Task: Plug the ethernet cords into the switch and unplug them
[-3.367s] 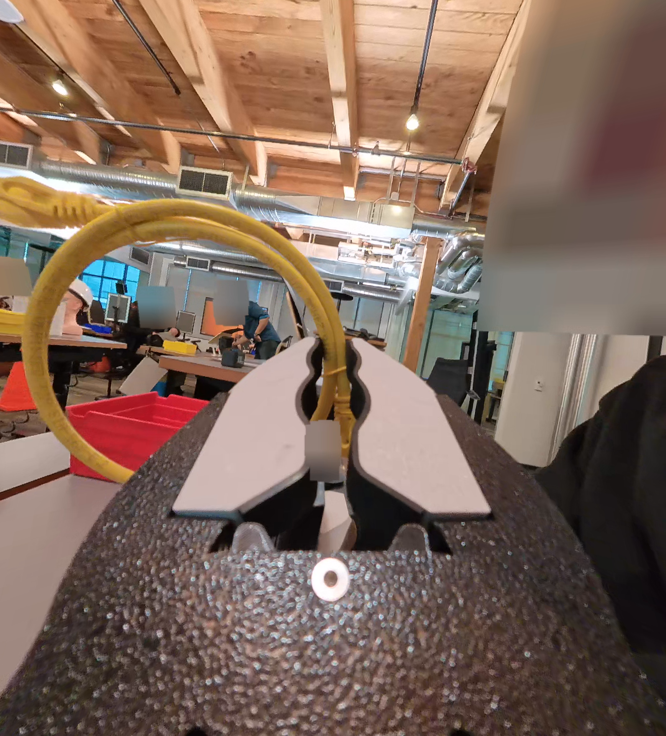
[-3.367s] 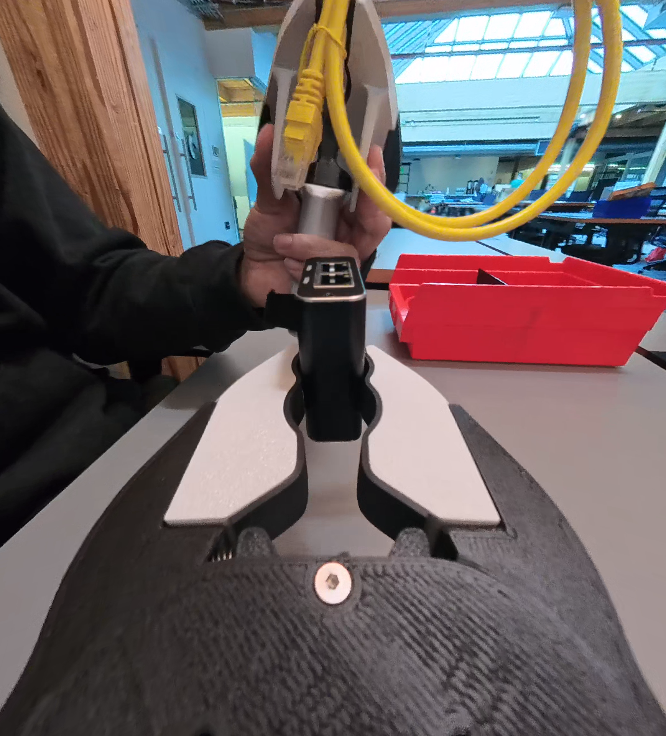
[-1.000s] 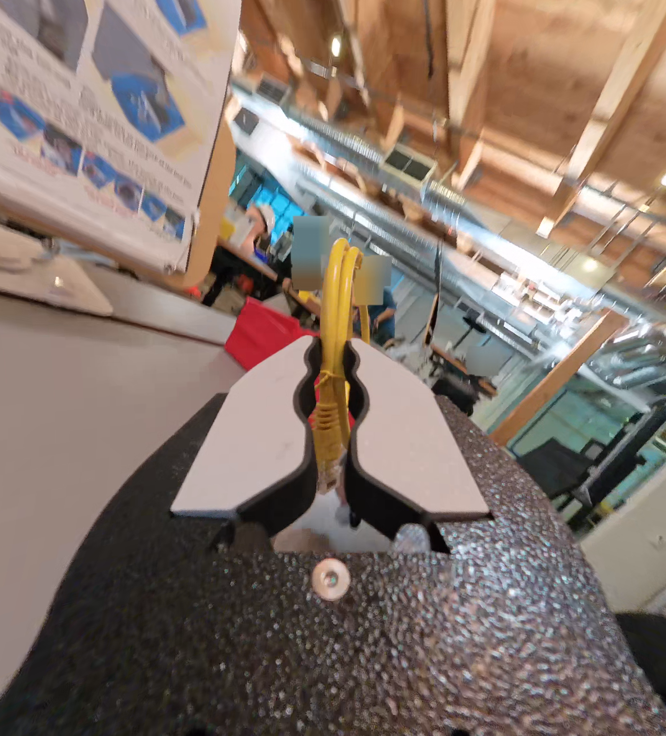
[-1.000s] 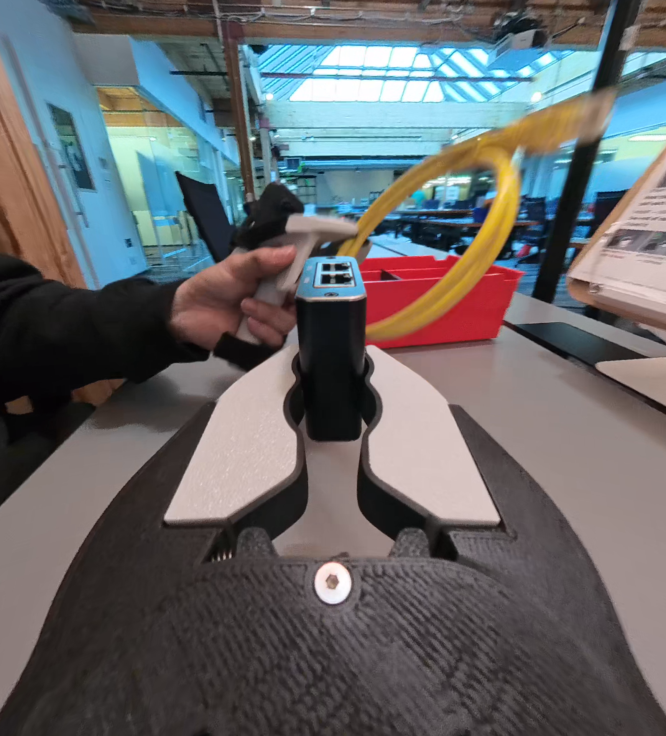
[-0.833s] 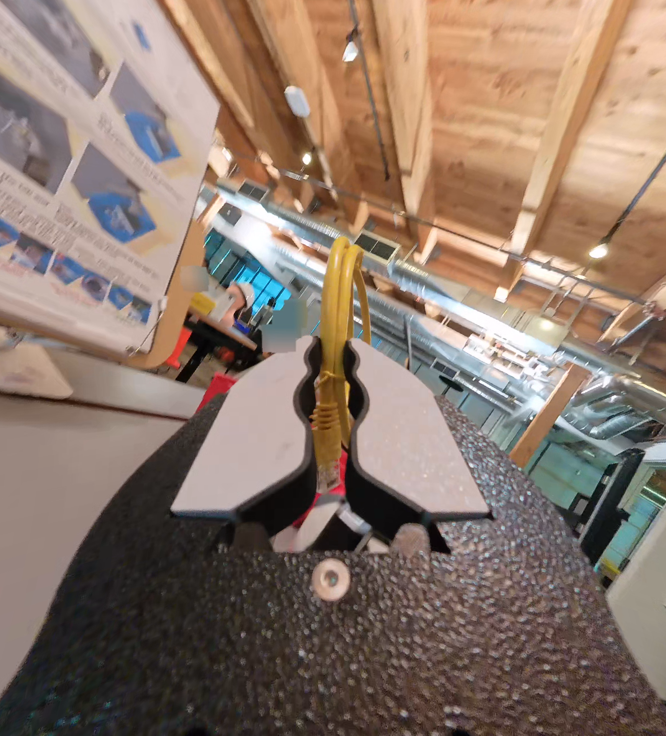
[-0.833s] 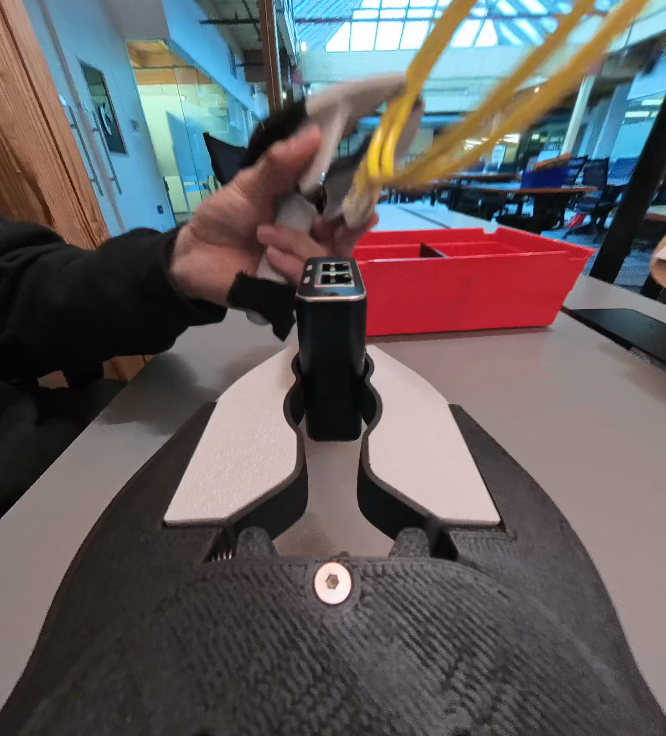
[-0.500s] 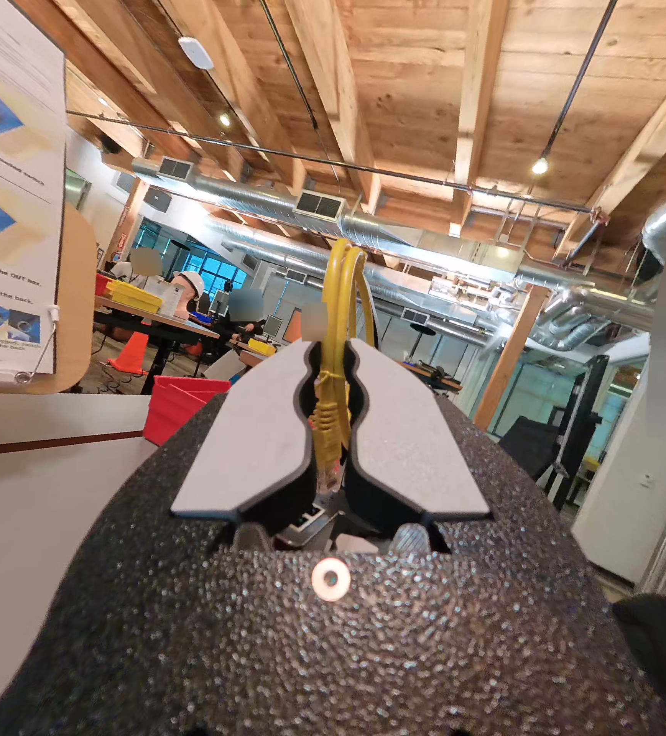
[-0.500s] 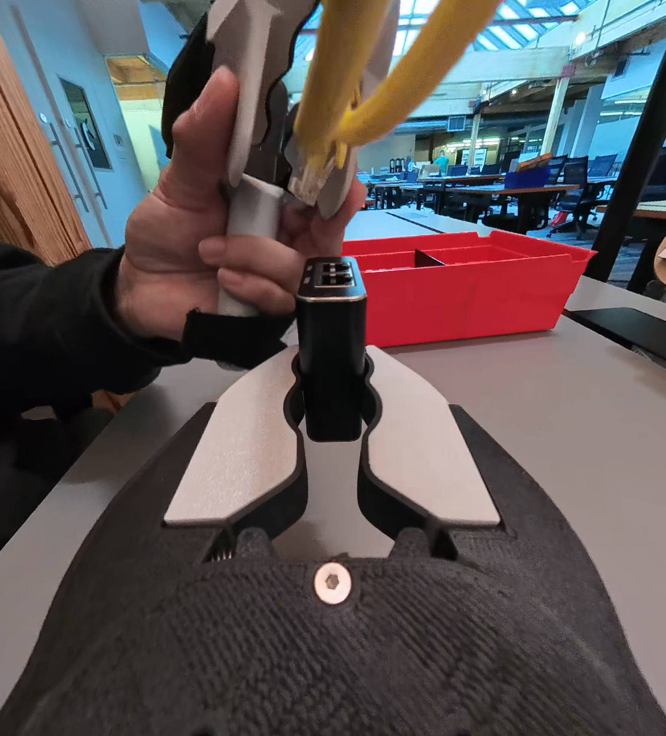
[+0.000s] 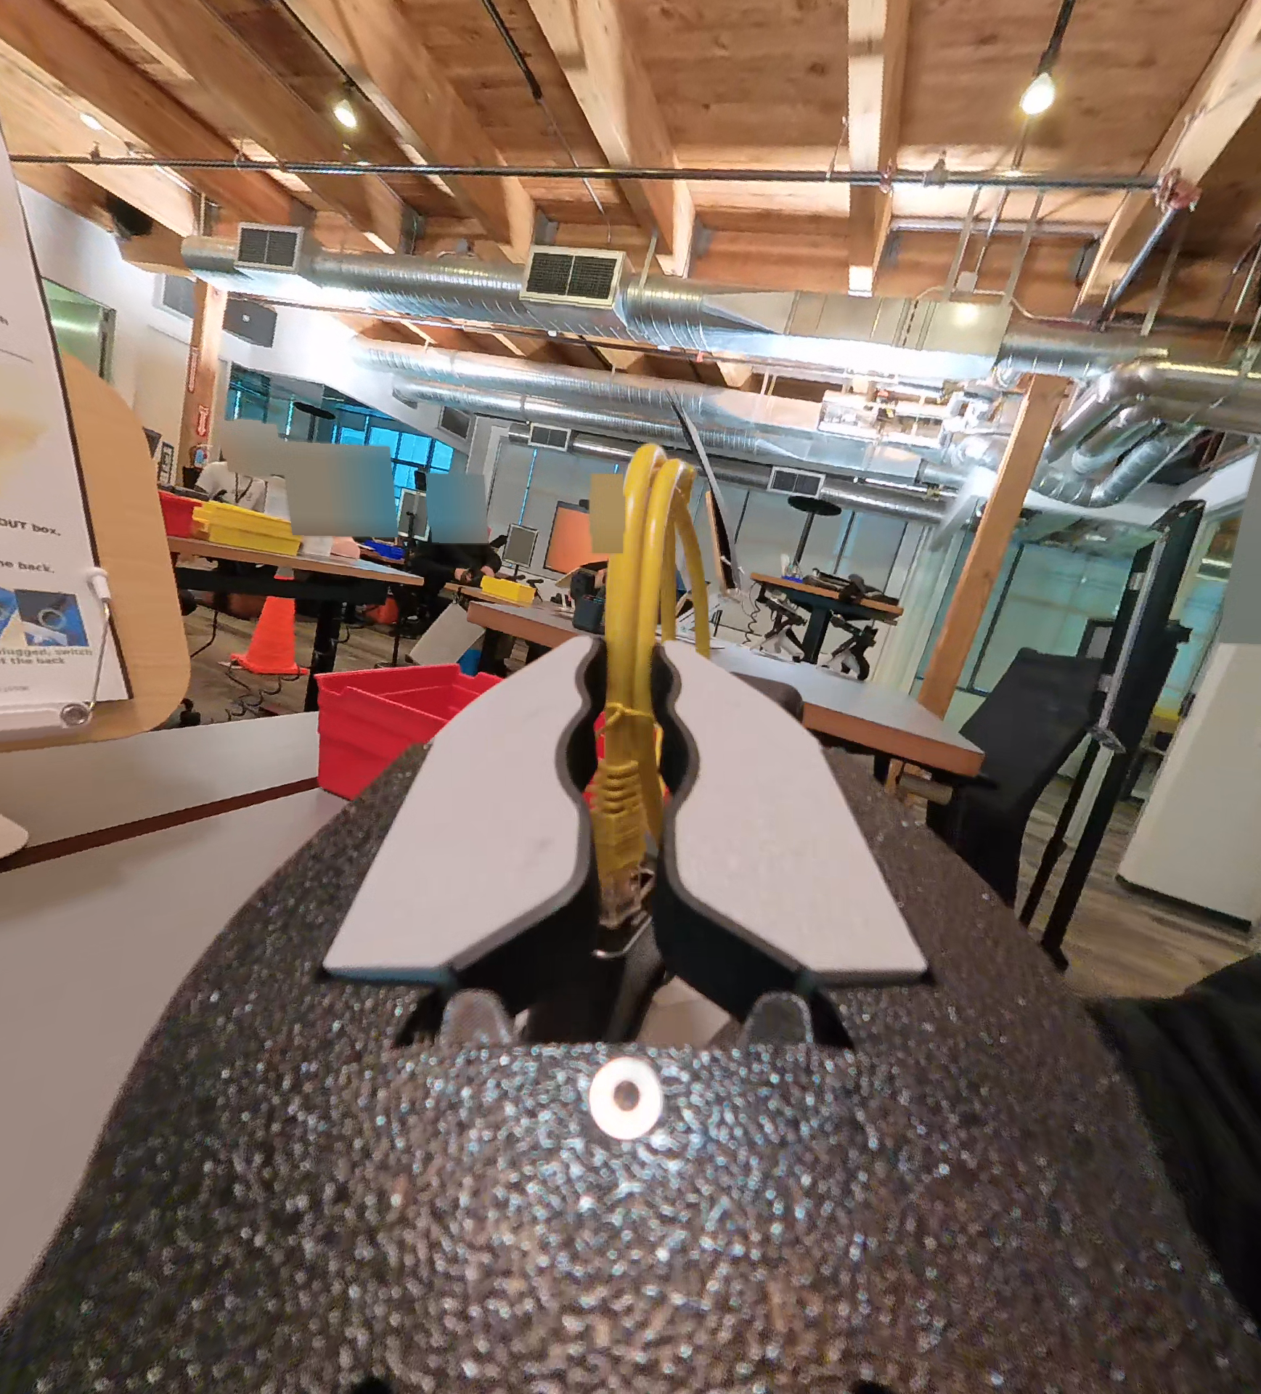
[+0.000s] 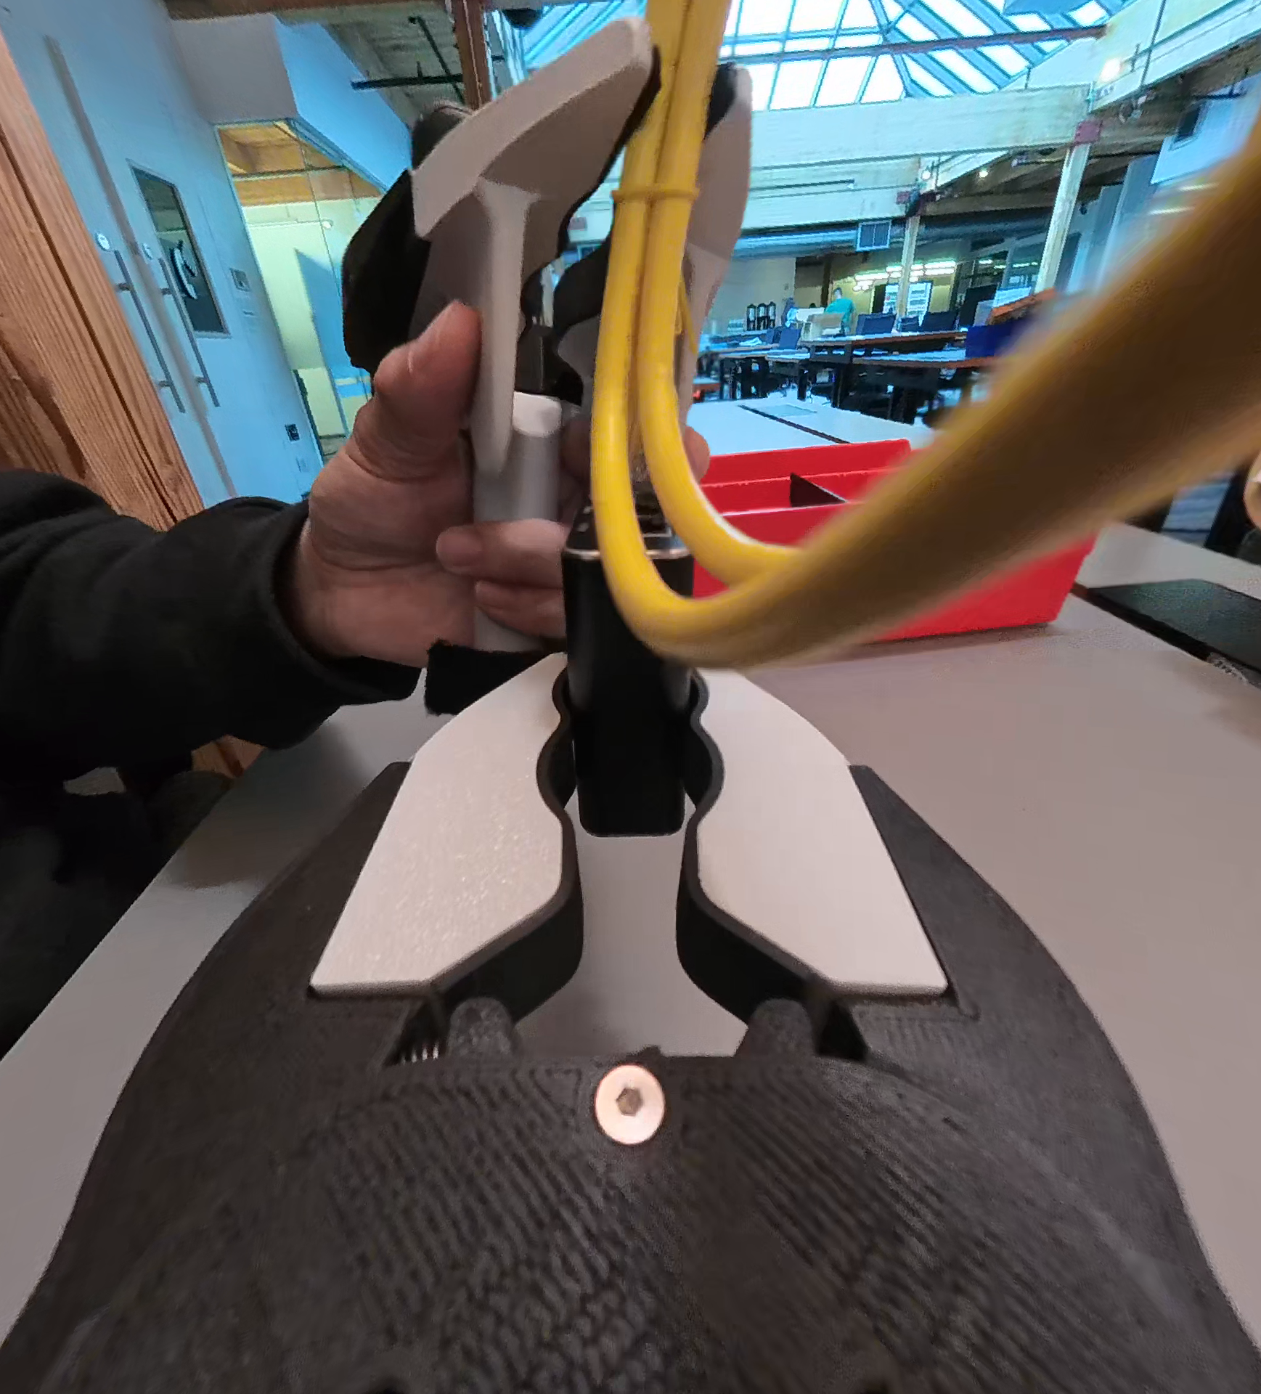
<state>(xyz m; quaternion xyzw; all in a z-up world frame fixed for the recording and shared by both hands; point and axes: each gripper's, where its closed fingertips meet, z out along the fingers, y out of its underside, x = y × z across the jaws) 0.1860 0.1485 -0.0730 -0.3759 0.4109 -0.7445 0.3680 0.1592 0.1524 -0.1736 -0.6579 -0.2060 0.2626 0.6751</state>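
Judged as the plugging step, not yet finished; left gripper (image 9: pixel 625 784) closed tight on the yellow ethernet cord (image 9: pixel 623 792) just behind its clear plug, with the cord's loop rising out beyond the fingertips; right gripper (image 10: pixel 629 743) closed on the black switch (image 10: pixel 627 724), held upright with the port face at its far end. Seen from the right wrist, left gripper (image 10: pixel 676 188) hanging directly above the switch, tied cord strands (image 10: pixel 638 392) running down in front of the port face and hiding it, so impossible to tell whether the plug was already touching a port. Probably needed next: a small alignment of plug to port, then a straight push along the switch's long axis, with a firm hold against the push. Beyond the switch, a red bin (image 10: pixel 914 528) on the grey table (image 10: pixel 1027 792); to the right of the switch, open table surface up to a dark mat; to its left, the person's hand (image 10: pixel 401 528) very near, nearly touching; little room on that side, free room above.
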